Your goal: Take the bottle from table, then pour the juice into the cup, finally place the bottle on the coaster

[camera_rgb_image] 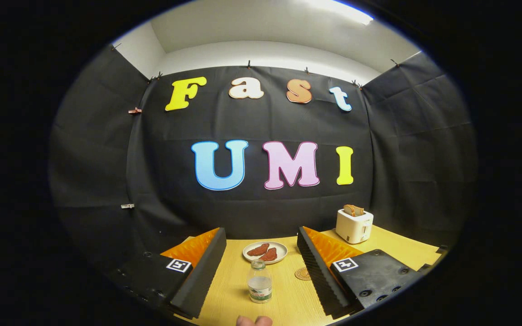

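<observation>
Gripper view: gripper [261,253] is spread wide, fingers well apart, pinching nothing. Left finger [200,276] and right finger [317,271] flank the scene, each carrying a square marker tag on its base.

Bottle [260,283] stands upright on the wooden table [229,290], between the fingers, nearer their bases than their tips, touching neither. It looks uncapped, clear with a label band on the lower part. Liquid level hard to tell.

Coaster [303,273]: round, flat on the table, at about 2 o'clock from the bottle, just beside the inner face of the right finger, which partly hides it. Bottle and coaster are apart.

Plate [265,251]: at 12 o'clock from the bottle, beyond it, about level with the fingertips and between them. Two reddish-brown pieces of food lie on it; can't tell what they are.

Toaster [354,225]: white, at about 1 o'clock from the bottle, beyond the right fingertip, near the back wall. A slice of bread [354,209] sticks out of the top.

A fingertip or two of a hand [254,321] show at 6 o'clock from the bottle, near it and not touching it.
</observation>
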